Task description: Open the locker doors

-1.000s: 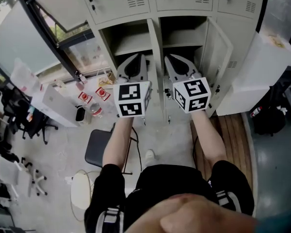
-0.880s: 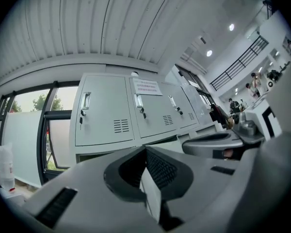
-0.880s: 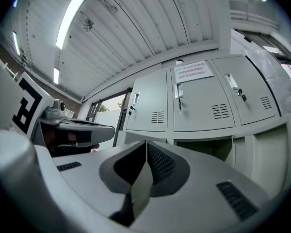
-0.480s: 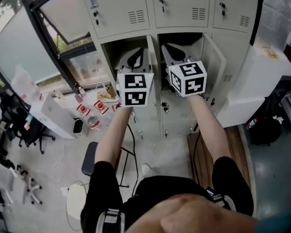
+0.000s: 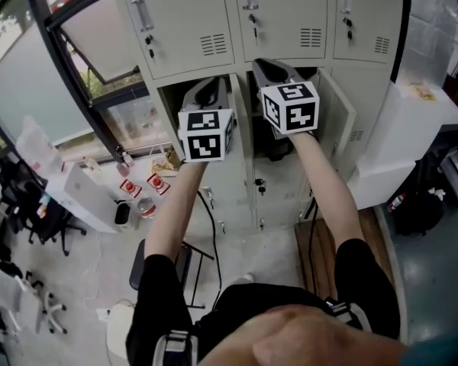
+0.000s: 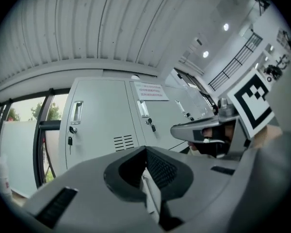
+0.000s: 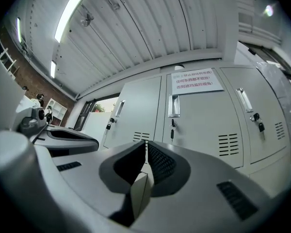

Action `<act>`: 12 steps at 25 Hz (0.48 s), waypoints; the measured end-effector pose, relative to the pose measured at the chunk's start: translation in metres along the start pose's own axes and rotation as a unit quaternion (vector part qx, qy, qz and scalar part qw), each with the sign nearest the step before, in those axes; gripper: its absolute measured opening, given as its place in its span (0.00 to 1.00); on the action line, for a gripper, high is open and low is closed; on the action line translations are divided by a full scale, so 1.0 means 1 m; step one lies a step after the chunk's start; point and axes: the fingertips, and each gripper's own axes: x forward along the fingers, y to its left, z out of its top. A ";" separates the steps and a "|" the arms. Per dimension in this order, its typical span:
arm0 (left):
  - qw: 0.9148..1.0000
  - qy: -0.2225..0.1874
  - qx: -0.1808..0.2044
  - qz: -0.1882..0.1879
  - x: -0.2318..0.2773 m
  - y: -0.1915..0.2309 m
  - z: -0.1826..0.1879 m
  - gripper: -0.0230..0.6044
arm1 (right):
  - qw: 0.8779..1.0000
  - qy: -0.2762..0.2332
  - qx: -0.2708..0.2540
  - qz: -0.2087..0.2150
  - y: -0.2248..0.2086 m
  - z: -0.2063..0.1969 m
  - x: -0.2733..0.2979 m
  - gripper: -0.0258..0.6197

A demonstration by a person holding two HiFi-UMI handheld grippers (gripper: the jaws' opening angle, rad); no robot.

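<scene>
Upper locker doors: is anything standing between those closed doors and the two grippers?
Nothing visible does. The left gripper and the right gripper, both shut and empty, face the closed upper locker doors with only open air between.

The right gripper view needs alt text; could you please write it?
The grey right gripper, fingers shut and empty, points up at closed pale grey metal locker doors; the middle one carries a white paper notice with red print.

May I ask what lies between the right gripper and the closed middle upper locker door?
Nothing; the right gripper view shows bare air from the right gripper to the middle upper locker door.
</scene>
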 end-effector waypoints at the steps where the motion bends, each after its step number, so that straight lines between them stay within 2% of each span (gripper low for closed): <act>1: 1.000 -0.003 0.012 0.001 0.003 0.002 0.001 0.05 | 1.000 -0.002 0.000 -0.001 -0.001 0.002 0.006 0.08; 6: 0.999 -0.017 0.024 -0.013 0.025 0.017 0.007 0.05 | 1.000 -0.007 -0.009 -0.017 -0.015 0.012 0.037 0.08; 12: 0.999 -0.030 0.038 -0.023 0.052 0.032 0.014 0.05 | 0.997 -0.003 -0.041 -0.058 -0.044 0.026 0.068 0.09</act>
